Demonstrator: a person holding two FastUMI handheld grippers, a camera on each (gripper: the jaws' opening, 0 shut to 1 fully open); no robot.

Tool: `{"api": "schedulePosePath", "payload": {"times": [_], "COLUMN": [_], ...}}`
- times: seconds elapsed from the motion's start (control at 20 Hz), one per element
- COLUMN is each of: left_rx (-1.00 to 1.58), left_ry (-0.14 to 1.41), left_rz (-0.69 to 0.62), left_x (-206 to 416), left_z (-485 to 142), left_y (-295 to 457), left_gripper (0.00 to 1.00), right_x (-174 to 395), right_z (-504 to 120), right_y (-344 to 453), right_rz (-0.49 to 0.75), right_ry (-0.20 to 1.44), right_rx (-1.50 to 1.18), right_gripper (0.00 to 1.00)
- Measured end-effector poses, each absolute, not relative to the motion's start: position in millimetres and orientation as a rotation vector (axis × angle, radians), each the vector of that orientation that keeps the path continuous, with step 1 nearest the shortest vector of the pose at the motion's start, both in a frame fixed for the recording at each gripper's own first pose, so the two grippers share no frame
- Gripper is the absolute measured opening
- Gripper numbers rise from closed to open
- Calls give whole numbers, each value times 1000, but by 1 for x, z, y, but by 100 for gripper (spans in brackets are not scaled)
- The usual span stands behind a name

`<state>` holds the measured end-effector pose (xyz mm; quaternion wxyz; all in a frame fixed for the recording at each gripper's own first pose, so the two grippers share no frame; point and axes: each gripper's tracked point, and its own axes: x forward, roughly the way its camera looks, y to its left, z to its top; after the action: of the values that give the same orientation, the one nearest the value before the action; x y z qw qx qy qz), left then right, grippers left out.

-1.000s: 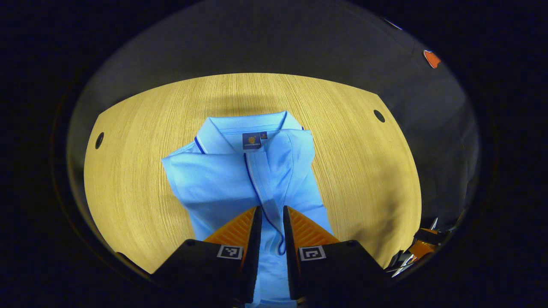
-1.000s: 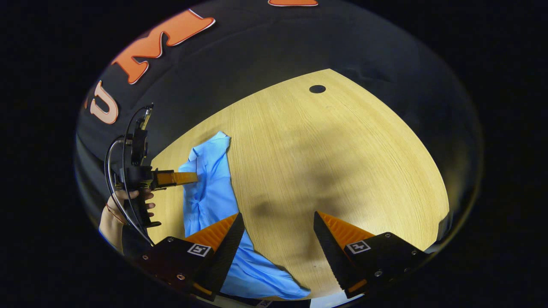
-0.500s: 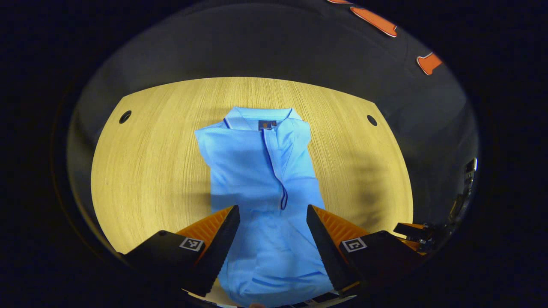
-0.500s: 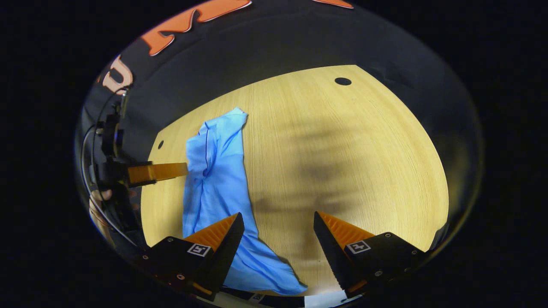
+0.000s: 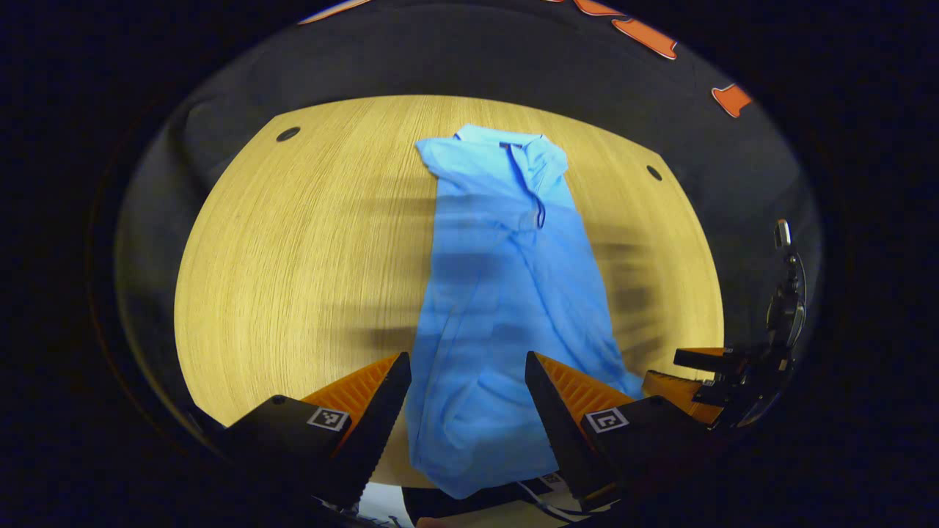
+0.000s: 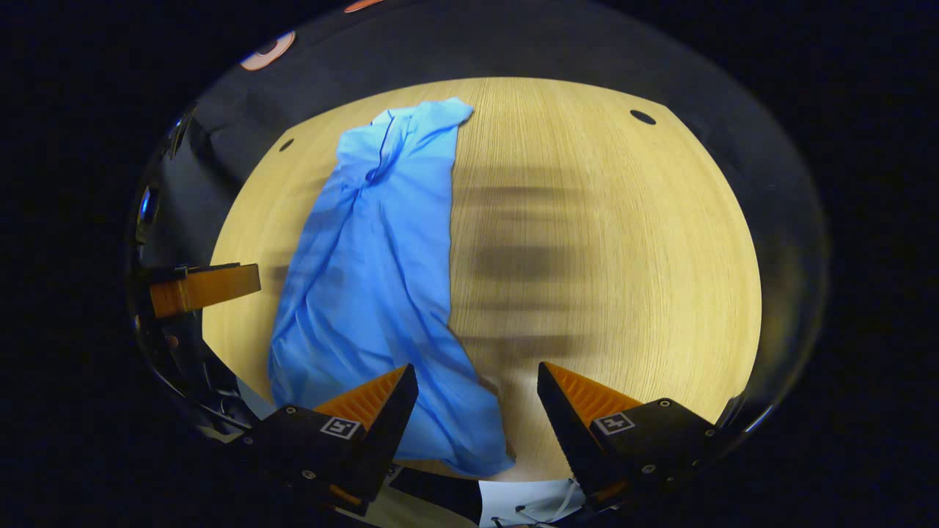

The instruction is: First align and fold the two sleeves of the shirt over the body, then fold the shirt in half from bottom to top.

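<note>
A light blue polo shirt [image 5: 499, 293] lies lengthwise on the wooden table [image 5: 293, 257], collar at the far end, both sleeves folded over the body, hem at the near edge. In the right gripper view the shirt [image 6: 374, 264] runs down the left half of the table [image 6: 623, 257]. My left gripper [image 5: 466, 367] hovers open above the shirt's lower part, nothing between its fingers. My right gripper [image 6: 477, 378] is open too, over the shirt's lower right corner and bare wood. The right gripper [image 5: 704, 367] shows at the right in the left gripper view; the left gripper [image 6: 202, 287] shows at the left in the right gripper view.
Small round holes sit in the tabletop near its far corners [image 5: 287, 134] [image 5: 653, 172] [image 6: 642, 116]. Bare wood lies left of the shirt in the left gripper view and right of it in the right gripper view. The near table edge [image 6: 469, 469] is just below the hem.
The left gripper opened from nearly shut and drew back from the collar toward the hem. The right gripper also pulled back, staying open, so more of the shirt's length shows.
</note>
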<state>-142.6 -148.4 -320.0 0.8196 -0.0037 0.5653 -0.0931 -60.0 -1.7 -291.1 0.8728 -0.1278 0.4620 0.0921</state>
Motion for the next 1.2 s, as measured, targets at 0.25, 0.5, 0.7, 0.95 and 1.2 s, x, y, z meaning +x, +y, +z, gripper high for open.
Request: {"api": "schedulePosePath", "payload": {"times": [0.25, 0.5, 0.7, 0.95, 1.2], "left_rx": [32, 40, 74, 110, 113], "left_ry": [1329, 1428, 1430, 1447, 1450], "left_rz": [-183, -170, -131, -92, -69], "left_x": [-219, -261, -263, -269, -272], "left_z": [-360, -394, -406, -417, -417], "left_y": [-135, -132, -124, -121, -120], "left_gripper": [100, 100, 100, 100, 100], "right_x": [-100, -126, -134, -132, -133], "right_z": [-322, -351, -366, -368, -369], "right_y": [-20, -19, -18, -19, -20], "right_rz": [172, 161, 163, 123, 122], "right_ry": [1075, 1136, 1132, 1093, 1056], "right_rx": [-296, -301, -350, -364, -390], "right_gripper": [99, 99, 99, 99, 98]}}
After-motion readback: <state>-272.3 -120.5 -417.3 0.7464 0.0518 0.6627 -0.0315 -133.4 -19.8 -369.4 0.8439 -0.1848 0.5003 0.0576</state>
